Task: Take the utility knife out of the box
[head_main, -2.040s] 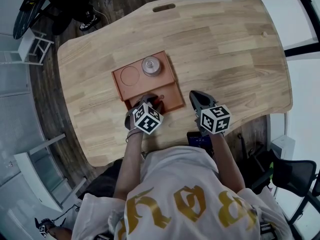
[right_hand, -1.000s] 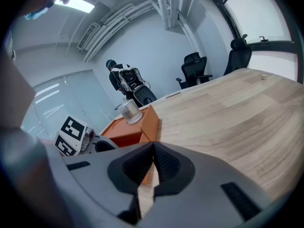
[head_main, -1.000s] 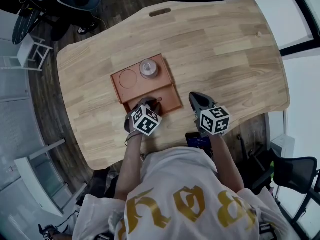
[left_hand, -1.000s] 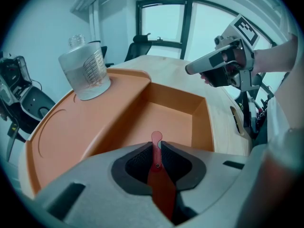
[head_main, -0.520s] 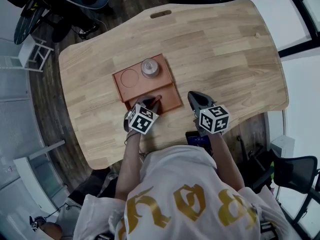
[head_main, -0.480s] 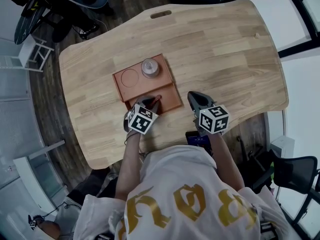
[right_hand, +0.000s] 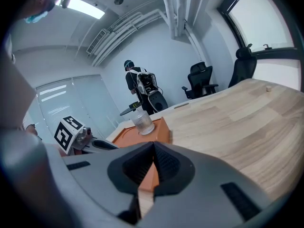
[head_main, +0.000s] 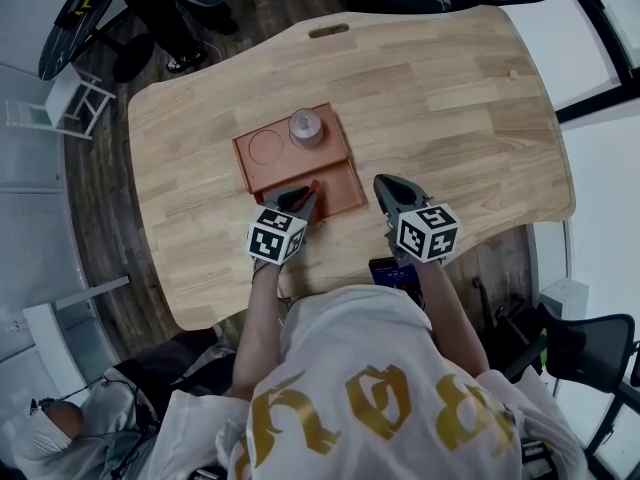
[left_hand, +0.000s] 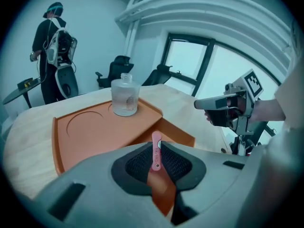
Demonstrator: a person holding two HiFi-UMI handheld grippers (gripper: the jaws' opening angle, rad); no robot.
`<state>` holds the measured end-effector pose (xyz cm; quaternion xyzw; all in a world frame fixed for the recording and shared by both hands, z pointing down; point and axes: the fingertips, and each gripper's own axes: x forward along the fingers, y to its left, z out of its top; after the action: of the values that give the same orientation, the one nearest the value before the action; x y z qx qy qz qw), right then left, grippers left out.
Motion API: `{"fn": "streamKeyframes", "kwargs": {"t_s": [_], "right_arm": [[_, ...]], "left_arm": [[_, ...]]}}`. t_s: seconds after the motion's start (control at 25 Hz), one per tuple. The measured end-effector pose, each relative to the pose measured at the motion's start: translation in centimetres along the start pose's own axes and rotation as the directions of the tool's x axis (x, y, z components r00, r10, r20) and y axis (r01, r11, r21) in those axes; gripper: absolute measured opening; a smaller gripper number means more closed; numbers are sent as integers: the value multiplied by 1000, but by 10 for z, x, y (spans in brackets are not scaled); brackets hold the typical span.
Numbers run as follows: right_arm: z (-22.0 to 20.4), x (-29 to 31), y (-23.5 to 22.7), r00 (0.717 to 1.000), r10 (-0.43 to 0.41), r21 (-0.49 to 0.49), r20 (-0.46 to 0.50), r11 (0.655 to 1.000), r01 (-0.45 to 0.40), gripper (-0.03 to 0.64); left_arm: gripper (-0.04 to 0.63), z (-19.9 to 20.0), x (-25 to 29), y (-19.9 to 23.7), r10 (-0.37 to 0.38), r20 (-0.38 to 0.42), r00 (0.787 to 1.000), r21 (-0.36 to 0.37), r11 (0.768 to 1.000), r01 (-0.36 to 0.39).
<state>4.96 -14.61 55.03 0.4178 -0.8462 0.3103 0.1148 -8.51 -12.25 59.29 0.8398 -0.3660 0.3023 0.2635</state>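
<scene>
The left gripper [head_main: 298,200] has its jaws closed on the utility knife [head_main: 311,192]. In the left gripper view the knife [left_hand: 156,152] is a thin pink-red strip pinched upright between the two dark pads, with its rounded end standing a little above them. From the head view the knife reaches forward from the jaws over the near edge of the orange box [head_main: 262,171]. It lies above the lower compartment on the side nearest the person, and whether it touches the box there cannot be made out.

The box sits on the wooden tabletop [head_main: 450,98]. Its farther part is a flat surface with a round recess at the left and a clear glass jar [head_main: 305,126] at the right. The jar [left_hand: 125,97] stands upright and is well apart from the knife.

The right gripper [head_main: 386,184] is just beside the box's right side, over bare wood. Its own view shows the jaws [right_hand: 153,148] shut together with nothing between them — only the box [right_hand: 148,134] and the jar [right_hand: 141,122] farther off, and the marker cube [right_hand: 69,131] of the left gripper at the left.

The left gripper view catches the right gripper [left_hand: 219,103] at its right, pointing the same way. Farther back in the room a person [left_hand: 51,46] stands beside black office chairs [right_hand: 202,82].
</scene>
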Motion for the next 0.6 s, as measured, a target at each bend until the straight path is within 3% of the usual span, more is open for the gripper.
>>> {"fn": "streamKeyframes", "kwargs": {"t_s": [0.2,0.36,0.6], "right_arm": [[10,-7,9,999,10,23,43,1000,-11,11],[12,-13,18,998,14,5,54,1000,-14,12],[18,-21,30,997,9,-48,73,999,-6,11]], "left_arm": [[58,11,-18,1,35,77,996,-46,998,-32],[57,17,-32,0,32,149,988,-108,994,-16],[58,32,-58,0,60,306,950,-177,984,-5]]}}
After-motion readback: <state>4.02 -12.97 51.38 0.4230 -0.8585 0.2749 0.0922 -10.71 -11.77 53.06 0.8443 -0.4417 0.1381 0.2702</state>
